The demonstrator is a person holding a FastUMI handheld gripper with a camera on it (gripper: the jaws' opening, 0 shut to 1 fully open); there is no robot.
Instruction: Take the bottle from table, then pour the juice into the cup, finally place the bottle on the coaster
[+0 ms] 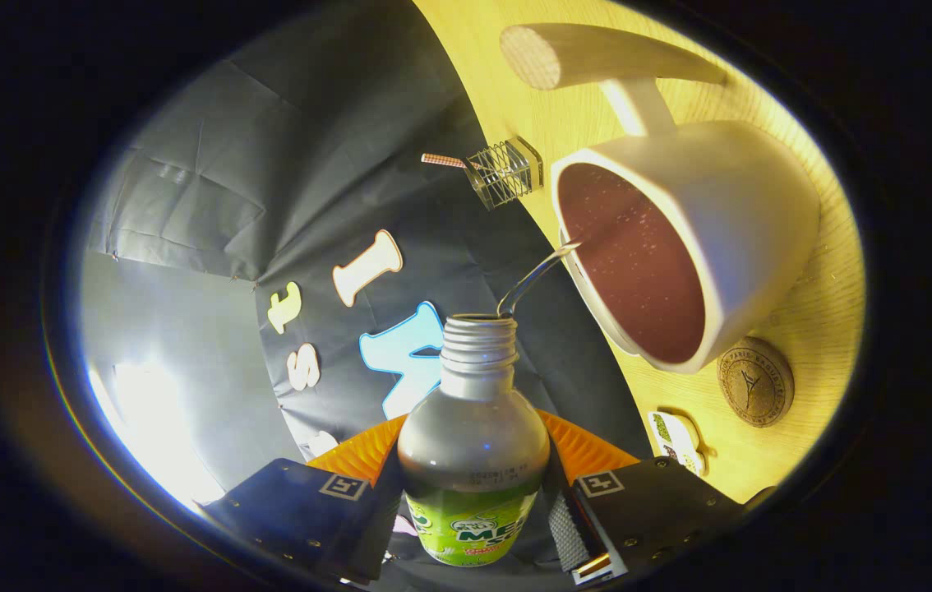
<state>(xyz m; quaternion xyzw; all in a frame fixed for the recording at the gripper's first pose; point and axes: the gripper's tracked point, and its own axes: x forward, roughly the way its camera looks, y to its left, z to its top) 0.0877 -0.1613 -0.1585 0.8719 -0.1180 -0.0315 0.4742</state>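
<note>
hand-held gripper (472,493) clamps bottle (472,444) | uncapped, tilted | stream entering cup (704,238)

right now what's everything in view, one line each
bottle: 1, clear with green label, uncapped, between the fingers, tilted toward the cup
stream: 1, clear, from the bottle mouth to the cup rim
cup: 1, white outside, dark red inside, long handle, on the table beyond the bottle
coaster: 1, brown, round, on the table beside the cup
wire rack: 1, metal, at the table edge beyond the cup
small object: 1, white and green, on the table by the coaster, kind unclear
table: 1, light wood
gripper: 1, black with orange fingers, shut on bottle
</note>
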